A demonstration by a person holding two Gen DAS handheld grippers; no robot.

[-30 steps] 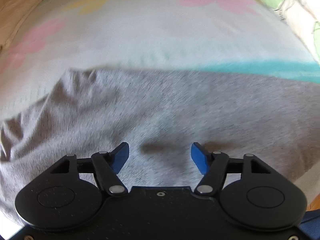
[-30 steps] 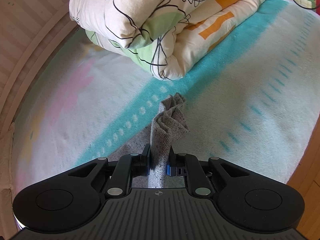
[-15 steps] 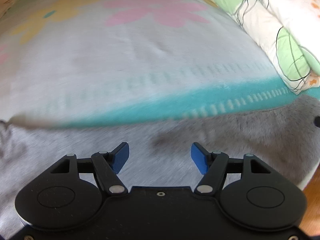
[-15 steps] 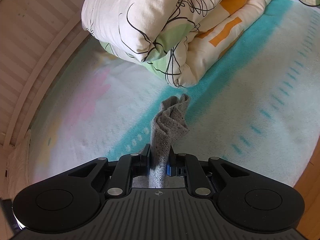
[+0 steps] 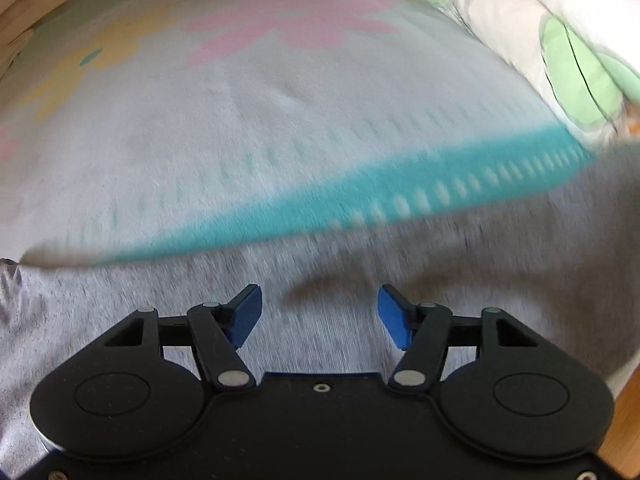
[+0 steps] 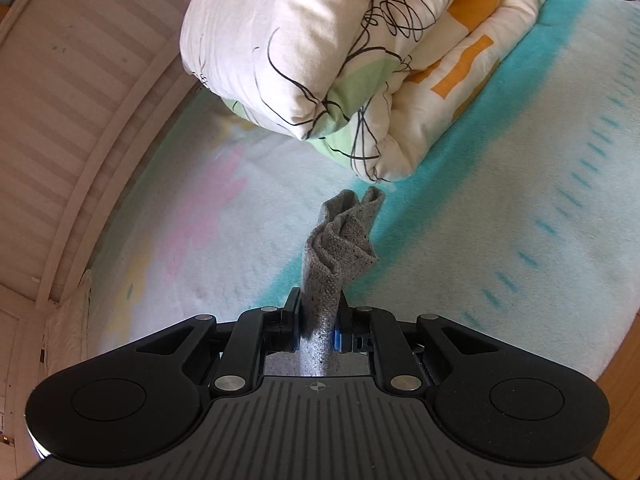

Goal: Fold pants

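The grey pants (image 5: 480,264) lie across the lower part of the left wrist view, on a pastel blanket (image 5: 280,128), blurred by motion. My left gripper (image 5: 320,316) is open and empty, just above the grey cloth. In the right wrist view, my right gripper (image 6: 316,324) is shut on a bunched fold of the grey pants (image 6: 340,240), which sticks up past the fingertips, lifted above the blanket (image 6: 500,208).
A rolled quilt (image 6: 360,60) with green, orange and black print lies on the blanket ahead of the right gripper and shows at the top right of the left wrist view (image 5: 568,48). A slatted bed frame (image 6: 80,100) is at the left. Wooden floor (image 6: 624,400) is at the right edge.
The left gripper has swept right over the pants, open all the while; the quilt came into its view. The right gripper has risen slightly toward the quilt, still holding the fold.
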